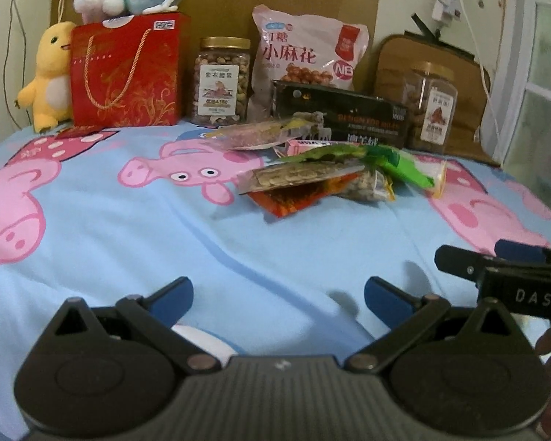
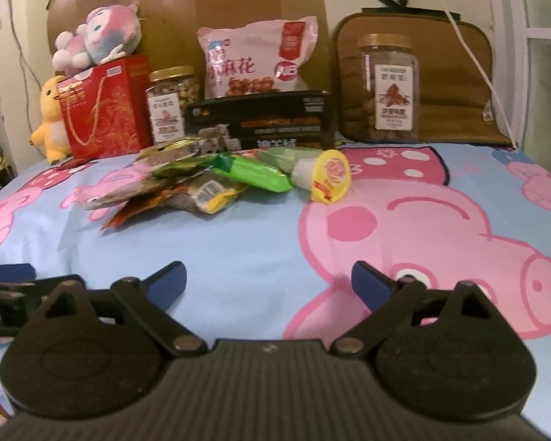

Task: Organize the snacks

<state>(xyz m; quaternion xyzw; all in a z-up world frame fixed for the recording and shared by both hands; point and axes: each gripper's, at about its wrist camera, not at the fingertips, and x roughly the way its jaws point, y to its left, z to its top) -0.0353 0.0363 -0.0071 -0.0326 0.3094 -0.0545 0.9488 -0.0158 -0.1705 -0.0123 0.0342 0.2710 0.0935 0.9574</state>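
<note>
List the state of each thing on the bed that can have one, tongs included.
Left tongs: open, empty.
Right tongs: open, empty.
Left jar: upright, lid on.
Right jar: upright, lid on.
Pink bag: standing, sealed.
Black box: closed, on its long edge.
Red gift bag: upright, plush on top.
Jelly cup: on its side, sealed.
Packet pile: loose, overlapping.

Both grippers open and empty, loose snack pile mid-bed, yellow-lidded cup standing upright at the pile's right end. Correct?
One thing is off: the yellow-lidded cup is not upright. It lies tipped on its side, lid facing the camera, at the right end of the snack pile, as the right wrist view shows. The left gripper and right gripper are open and empty.
</note>
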